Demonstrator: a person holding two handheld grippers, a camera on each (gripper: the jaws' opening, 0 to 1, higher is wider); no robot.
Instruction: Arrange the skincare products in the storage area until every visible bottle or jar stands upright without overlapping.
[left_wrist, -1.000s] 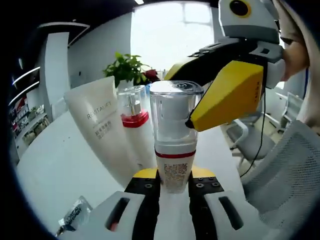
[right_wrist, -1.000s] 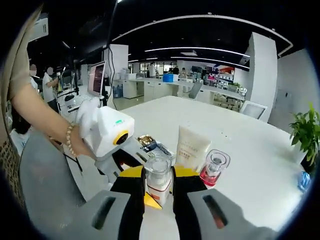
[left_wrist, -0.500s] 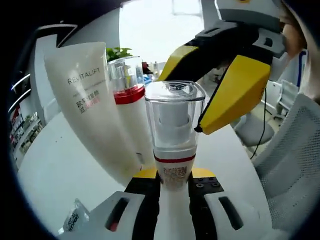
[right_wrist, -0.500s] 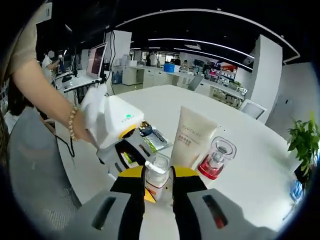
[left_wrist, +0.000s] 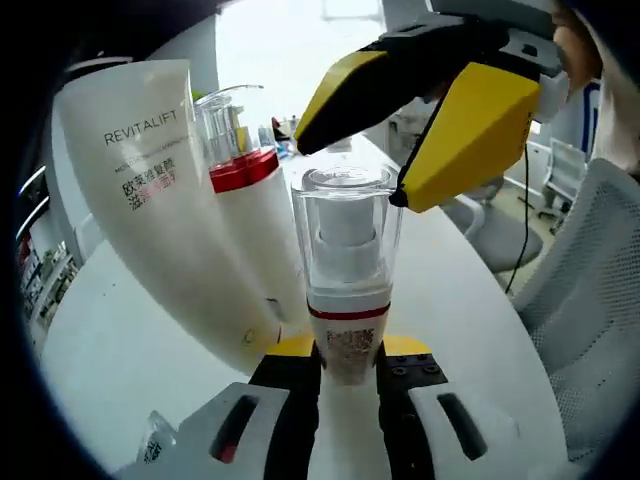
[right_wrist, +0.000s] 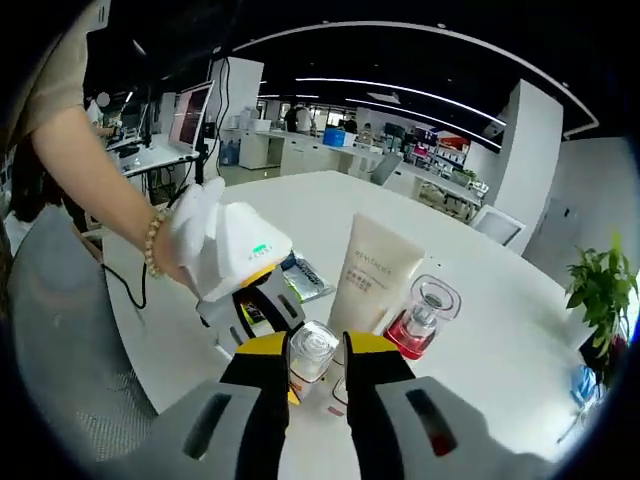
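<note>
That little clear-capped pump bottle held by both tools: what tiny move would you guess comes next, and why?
Probably set it down. The left gripper clamps the pump bottle low on its body while the right gripper closes around its clear cap. It looks upright, close beside the red-collared bottle and the white Revitalift tube. I'd lower it onto the white table just clear of them, then open the jaws.
</note>
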